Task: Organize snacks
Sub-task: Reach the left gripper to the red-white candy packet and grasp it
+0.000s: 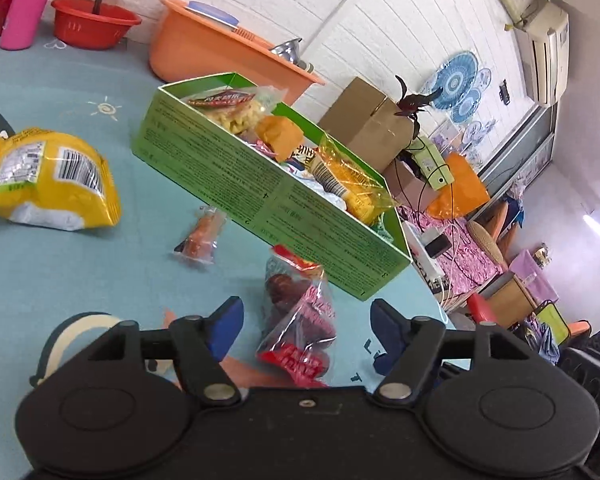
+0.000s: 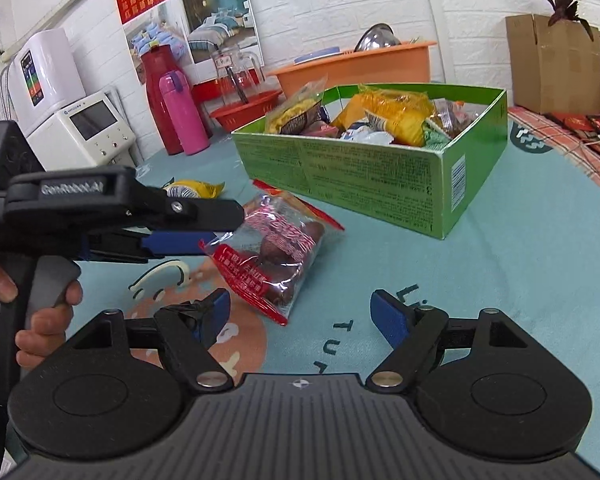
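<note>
A clear bag of dark red dates with red print (image 1: 300, 320) (image 2: 272, 256) lies on the teal tablecloth in front of a green cardboard box (image 1: 260, 192) (image 2: 340, 172) that holds several snack packs. My left gripper (image 1: 306, 328) is open, its blue pads on either side of the date bag without pressing on it. In the right wrist view the left gripper (image 2: 220, 224) reaches in from the left, held by a hand. My right gripper (image 2: 302, 316) is open and empty, just short of the bag. A yellow snack bag (image 1: 48, 176) (image 2: 192, 190) and a small orange packet (image 1: 200, 236) lie loose on the table.
An orange basin (image 1: 220, 48) (image 2: 352, 66) and a red basin (image 1: 92, 20) stand behind the box. A pink flask (image 2: 182, 114) and a red jug stand at the back left. A brown carton (image 2: 552, 64) sits at the right, near the table's edge.
</note>
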The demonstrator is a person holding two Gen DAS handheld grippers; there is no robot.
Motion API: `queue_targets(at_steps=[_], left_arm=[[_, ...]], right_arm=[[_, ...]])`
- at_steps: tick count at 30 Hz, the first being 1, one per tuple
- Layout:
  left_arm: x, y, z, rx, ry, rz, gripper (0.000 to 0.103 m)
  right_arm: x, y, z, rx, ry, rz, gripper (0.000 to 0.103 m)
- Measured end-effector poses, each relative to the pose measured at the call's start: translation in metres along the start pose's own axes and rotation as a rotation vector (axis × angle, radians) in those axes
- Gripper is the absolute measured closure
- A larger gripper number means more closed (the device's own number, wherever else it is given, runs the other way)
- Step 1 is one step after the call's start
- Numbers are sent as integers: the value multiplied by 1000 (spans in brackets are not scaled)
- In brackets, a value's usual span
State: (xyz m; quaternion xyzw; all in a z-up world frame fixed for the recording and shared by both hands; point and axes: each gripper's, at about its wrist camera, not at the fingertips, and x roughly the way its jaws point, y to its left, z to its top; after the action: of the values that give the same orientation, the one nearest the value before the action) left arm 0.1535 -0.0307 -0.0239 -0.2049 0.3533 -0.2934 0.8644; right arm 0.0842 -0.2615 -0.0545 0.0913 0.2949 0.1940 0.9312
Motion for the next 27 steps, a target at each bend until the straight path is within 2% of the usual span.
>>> queue_targets(at_steps=[11, 12, 14, 15, 16, 17, 22, 24, 25, 26, 27], left_arm=[[18, -1, 0, 22, 41, 15, 0], [18, 0, 1, 21, 44, 13, 3], [20, 2, 1, 22, 52, 15, 17], [21, 3, 1, 23, 56, 17, 20], [22, 3, 0, 25, 61, 17, 29], [22, 4, 0, 29, 66, 17, 32], [22, 9, -6, 28, 79, 34, 31], [18, 9, -5, 24, 64, 31, 29], [15, 8, -5, 20, 51, 24, 24], [13, 7, -4, 19, 43, 19, 12], [11, 5, -3, 27, 36, 16, 8]], right_arm=[[18, 12, 3, -38, 15, 45, 0], [19, 11, 4, -36, 14, 46, 0], [20, 11, 5, -35, 14, 49, 0], [21, 11, 5, -35, 14, 50, 0], [22, 12, 6, -35, 15, 54, 0], [23, 12, 6, -36, 17, 60, 0], [29, 13, 6, -37, 31, 71, 0], [30, 13, 7, -40, 26, 75, 4], [30, 13, 7, -37, 27, 80, 5], [31, 13, 7, -33, 27, 85, 7], [31, 13, 7, -31, 26, 85, 7]])
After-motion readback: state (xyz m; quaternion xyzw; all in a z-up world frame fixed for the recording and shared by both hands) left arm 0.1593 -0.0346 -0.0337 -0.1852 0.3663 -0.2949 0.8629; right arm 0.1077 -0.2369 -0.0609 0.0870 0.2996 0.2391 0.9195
